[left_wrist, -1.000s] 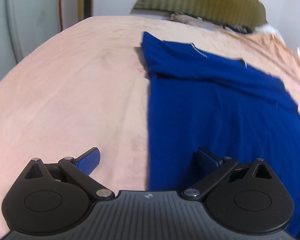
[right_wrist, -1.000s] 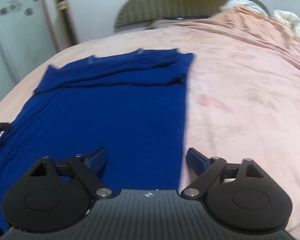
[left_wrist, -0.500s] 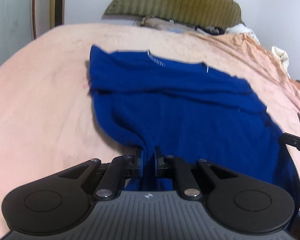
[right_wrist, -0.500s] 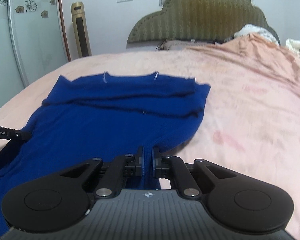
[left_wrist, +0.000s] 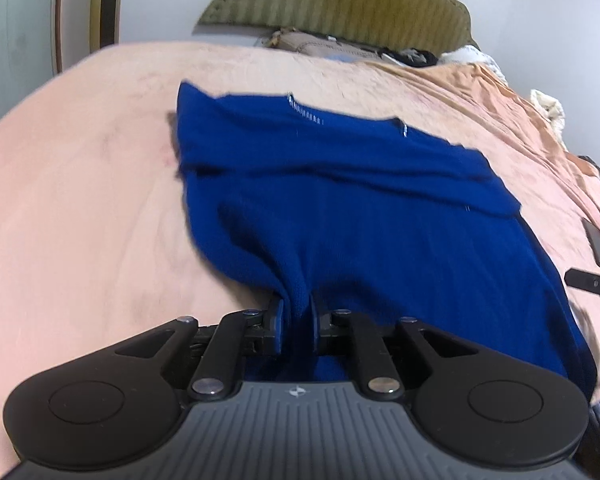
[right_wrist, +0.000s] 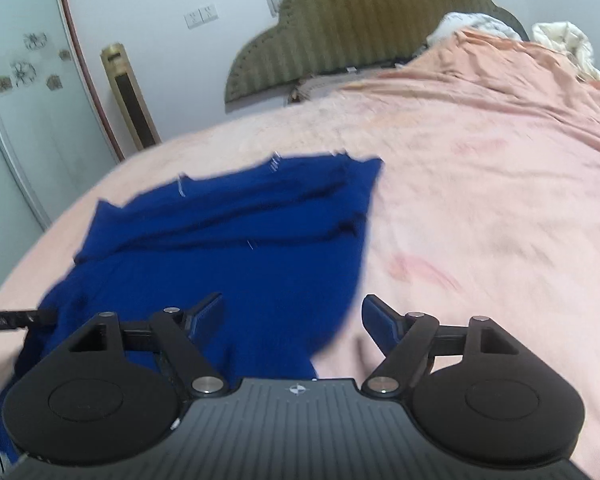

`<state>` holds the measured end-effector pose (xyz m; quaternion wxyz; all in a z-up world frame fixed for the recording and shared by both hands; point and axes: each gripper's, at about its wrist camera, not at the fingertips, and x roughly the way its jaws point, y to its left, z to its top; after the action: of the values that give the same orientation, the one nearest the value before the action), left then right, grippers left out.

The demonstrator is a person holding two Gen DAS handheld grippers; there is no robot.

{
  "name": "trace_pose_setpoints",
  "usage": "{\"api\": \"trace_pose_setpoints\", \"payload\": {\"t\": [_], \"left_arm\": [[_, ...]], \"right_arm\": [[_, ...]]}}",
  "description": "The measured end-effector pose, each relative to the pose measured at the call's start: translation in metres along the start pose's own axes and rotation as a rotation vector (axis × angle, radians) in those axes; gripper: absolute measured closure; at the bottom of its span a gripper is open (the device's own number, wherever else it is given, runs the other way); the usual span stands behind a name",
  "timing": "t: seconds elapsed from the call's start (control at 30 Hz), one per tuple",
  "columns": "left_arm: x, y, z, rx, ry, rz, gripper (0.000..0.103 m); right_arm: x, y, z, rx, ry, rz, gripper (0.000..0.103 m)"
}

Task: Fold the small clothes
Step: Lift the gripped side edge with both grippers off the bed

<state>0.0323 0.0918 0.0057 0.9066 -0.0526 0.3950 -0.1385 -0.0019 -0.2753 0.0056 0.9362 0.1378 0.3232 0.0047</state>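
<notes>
Blue shirt (left_wrist: 380, 216) is spread on the bed (left_wrist: 80, 200); left gripper (left_wrist: 296, 320) pinches its near hem, right gripper (right_wrist: 292, 316) gapes, holding nothing. One-sided pull could drag the fold crooked.

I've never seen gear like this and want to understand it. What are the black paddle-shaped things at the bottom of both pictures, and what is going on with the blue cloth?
They are two handheld grippers, one in each of a person's hands, each carrying a camera that looks forward along its two fingers. In the left camera's picture, the left gripper is shut on a bunched edge of the blue garment, which lies on a bed's pink sheet. In the right camera's picture, the right gripper is open and holds nothing, hovering at the garment's near edge. A padded headboard stands behind.
</notes>
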Motion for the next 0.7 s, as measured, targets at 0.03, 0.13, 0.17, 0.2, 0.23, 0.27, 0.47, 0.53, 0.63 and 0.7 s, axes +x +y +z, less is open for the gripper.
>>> {"api": "trace_pose_setpoints", "payload": {"t": [0.03, 0.13, 0.17, 0.2, 0.23, 0.27, 0.47, 0.53, 0.63, 0.7], "left_arm": [[-0.003, 0.005, -0.005, -0.004, 0.01, -0.01, 0.086], [-0.015, 0.018, -0.021, -0.014, 0.018, -0.044, 0.071], [-0.021, 0.023, -0.026, -0.015, 0.019, -0.064, 0.068], [-0.027, 0.026, -0.031, -0.015, 0.018, -0.078, 0.067], [-0.033, 0.029, -0.036, -0.011, 0.016, -0.094, 0.065], [-0.039, 0.031, -0.041, -0.005, 0.013, -0.106, 0.06], [-0.062, 0.022, -0.065, 0.067, 0.033, -0.192, 0.032], [-0.066, 0.016, -0.074, 0.113, 0.035, -0.185, 0.032], [-0.072, 0.013, -0.082, 0.148, 0.031, -0.183, 0.032], [-0.074, 0.015, -0.084, 0.145, 0.036, -0.2, 0.032]], "right_arm": [[-0.003, -0.002, -0.006, -0.004, 0.012, -0.005, 0.025], [-0.016, -0.01, -0.025, 0.005, 0.052, 0.006, 0.025], [-0.021, -0.011, -0.032, 0.011, 0.064, 0.02, 0.025], [-0.027, -0.013, -0.038, 0.021, 0.076, 0.046, 0.024], [-0.033, -0.014, -0.044, 0.031, 0.086, 0.076, 0.025], [-0.041, -0.016, -0.05, 0.044, 0.097, 0.108, 0.025], [-0.072, -0.019, -0.076, 0.107, 0.178, 0.264, 0.024], [-0.073, -0.017, -0.082, 0.122, 0.208, 0.299, 0.024], [-0.07, -0.012, -0.095, 0.125, 0.262, 0.321, 0.032], [-0.066, -0.008, -0.105, 0.12, 0.298, 0.331, 0.042]]}}
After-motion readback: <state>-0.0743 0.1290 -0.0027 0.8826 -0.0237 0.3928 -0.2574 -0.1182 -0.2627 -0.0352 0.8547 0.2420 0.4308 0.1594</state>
